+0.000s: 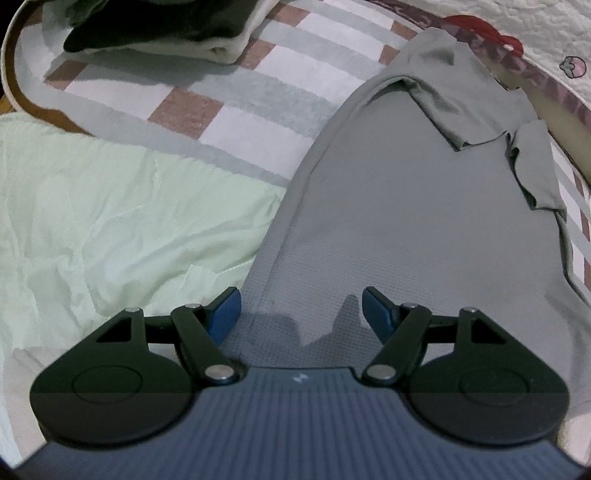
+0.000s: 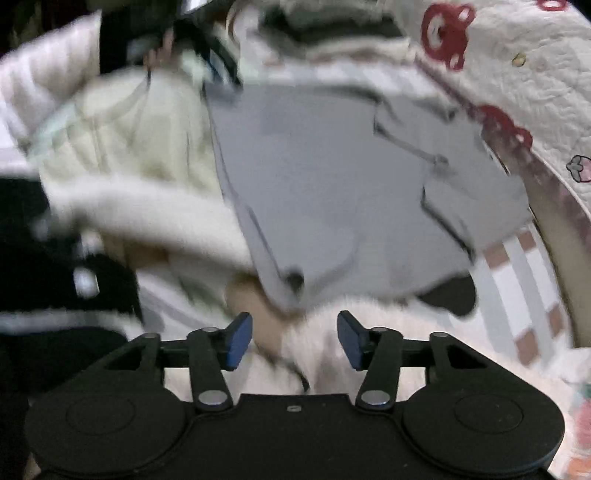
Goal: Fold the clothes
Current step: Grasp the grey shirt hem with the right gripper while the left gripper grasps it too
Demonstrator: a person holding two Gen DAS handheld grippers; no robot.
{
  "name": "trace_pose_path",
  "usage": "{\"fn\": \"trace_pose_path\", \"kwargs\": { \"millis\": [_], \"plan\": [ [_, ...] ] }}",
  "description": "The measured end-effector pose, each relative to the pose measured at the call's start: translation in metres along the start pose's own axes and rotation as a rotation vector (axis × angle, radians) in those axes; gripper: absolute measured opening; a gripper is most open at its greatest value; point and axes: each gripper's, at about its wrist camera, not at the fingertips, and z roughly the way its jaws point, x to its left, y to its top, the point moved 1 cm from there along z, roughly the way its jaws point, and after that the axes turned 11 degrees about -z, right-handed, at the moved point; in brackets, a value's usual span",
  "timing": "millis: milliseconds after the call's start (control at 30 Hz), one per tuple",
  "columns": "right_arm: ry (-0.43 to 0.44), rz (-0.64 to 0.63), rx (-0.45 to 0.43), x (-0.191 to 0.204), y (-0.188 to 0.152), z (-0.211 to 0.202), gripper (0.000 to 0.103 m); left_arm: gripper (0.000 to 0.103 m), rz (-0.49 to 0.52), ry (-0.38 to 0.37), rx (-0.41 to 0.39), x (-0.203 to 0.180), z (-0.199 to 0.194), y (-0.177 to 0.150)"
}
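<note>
The grey garment lies spread on the checked bedsheet, one sleeve turned in, folding apparently only begun; the left tongs gape empty just above its near hem; the right tongs gape empty too; a folded pile sits beyond.

grey garment: 1 | folded clothes pile: 1 | checked sheet: 1
</note>
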Motion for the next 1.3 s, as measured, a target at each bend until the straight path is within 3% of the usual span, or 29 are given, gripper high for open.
{"fn": "trace_pose_path", "kwargs": {
  "millis": [100,267,367,500,533,567,600,633,700,867,967,1033,1067,1100,1233,1267,1300],
  "plan": [
    [0.008,0.066,-0.090,-0.017,0.007,0.004,0.060,0.072,0.021,0.020,0.003,-0.004,0.000,-0.003],
    [-0.053,-0.079,0.031,0.000,0.013,0.047,0.059,0.072,0.066,0.035,0.008,-0.011,-0.002,-0.009],
    [-0.060,-0.175,0.058,0.014,0.010,0.064,0.059,0.072,0.081,0.013,0.011,-0.012,-0.005,-0.013],
    [-0.148,-0.351,0.098,0.033,0.005,0.079,0.059,0.070,0.085,0.002,0.010,-0.013,-0.006,-0.017],
    [-0.169,-0.398,0.109,0.038,0.004,0.083,0.053,0.070,0.080,0.010,0.011,-0.013,-0.005,-0.017],
    [-0.190,-0.441,0.117,0.043,0.002,0.085,0.028,0.070,0.076,0.020,0.012,-0.013,-0.004,-0.017],
    [-0.210,-0.479,0.115,0.048,0.001,0.084,0.014,0.068,0.077,0.028,0.013,-0.014,-0.003,-0.016],
    [-0.226,-0.510,0.110,0.051,0.001,0.082,0.006,0.065,0.081,0.036,0.011,-0.014,-0.002,-0.016],
    [-0.270,-0.553,0.076,0.055,0.003,0.074,0.006,0.036,0.119,0.057,-0.005,-0.015,-0.002,-0.016],
    [-0.270,-0.535,0.027,0.053,0.006,0.052,0.006,0.010,0.121,0.081,-0.036,-0.002,-0.006,-0.006],
    [-0.267,-0.495,0.021,0.044,0.005,0.051,0.006,0.012,0.095,0.078,-0.031,0.009,-0.007,-0.004],
    [-0.262,-0.472,0.011,0.041,0.005,0.054,0.006,0.048,0.085,0.088,-0.007,0.013,-0.005,-0.005],
    [-0.257,-0.467,0.008,0.040,0.005,0.054,0.006,0.081,0.079,0.090,0.014,0.015,-0.003,-0.006],
    [-0.253,-0.459,0.003,0.040,0.005,0.054,0.006,0.085,0.087,0.089,0.034,0.015,-0.001,-0.009],
    [-0.253,-0.434,-0.018,0.039,0.005,0.057,0.006,0.084,0.090,0.090,0.070,0.014,0.008,-0.013],
    [-0.252,-0.424,-0.028,0.037,0.005,0.058,0.006,0.074,0.082,0.074,0.074,0.014,0.009,-0.012],
    [-0.244,-0.414,-0.033,0.036,0.005,0.059,0.006,0.048,0.070,0.033,0.075,0.014,0.008,-0.012]
  ]
}}
